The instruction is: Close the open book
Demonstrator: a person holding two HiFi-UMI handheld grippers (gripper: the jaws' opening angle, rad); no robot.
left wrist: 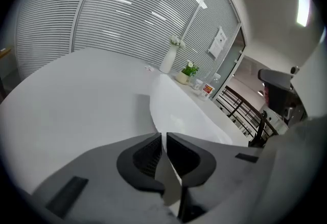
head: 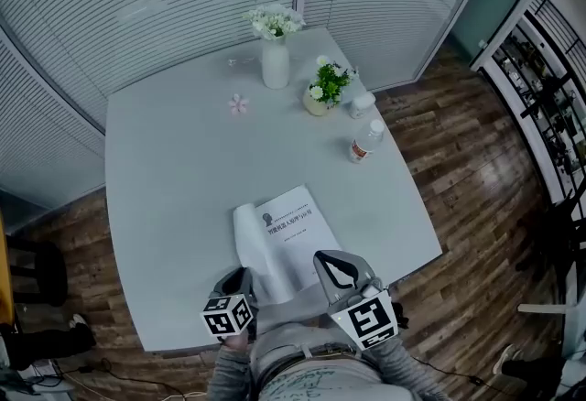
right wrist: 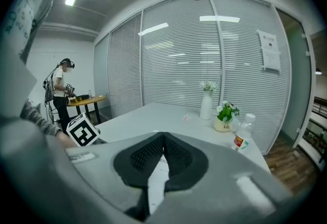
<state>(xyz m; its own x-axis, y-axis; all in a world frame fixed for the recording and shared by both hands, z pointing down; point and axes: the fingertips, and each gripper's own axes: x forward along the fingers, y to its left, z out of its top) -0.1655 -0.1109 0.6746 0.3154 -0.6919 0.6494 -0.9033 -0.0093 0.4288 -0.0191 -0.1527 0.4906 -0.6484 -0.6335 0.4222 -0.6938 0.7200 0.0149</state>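
A white open book [head: 298, 225] lies near the front edge of the grey table [head: 174, 189], its printed title page facing up. Its left leaf [head: 249, 243] curls upward off the table. My left gripper [head: 240, 278] sits at that leaf's near edge; in the left gripper view the jaws [left wrist: 164, 138] are shut on the thin white leaf [left wrist: 179, 110], which rises ahead of them. My right gripper [head: 337, 269] hovers at the book's near right corner. In the right gripper view it [right wrist: 163, 138] is shut, tips touching, with the printed page [right wrist: 157, 177] showing below.
At the table's far side stand a white vase of flowers [head: 275, 60], a small potted plant [head: 325, 88], a jar [head: 363, 103] and a plastic bottle [head: 364, 141]. A pink paper flower [head: 239, 103] lies nearby. A person [right wrist: 61, 90] stands far left by another table.
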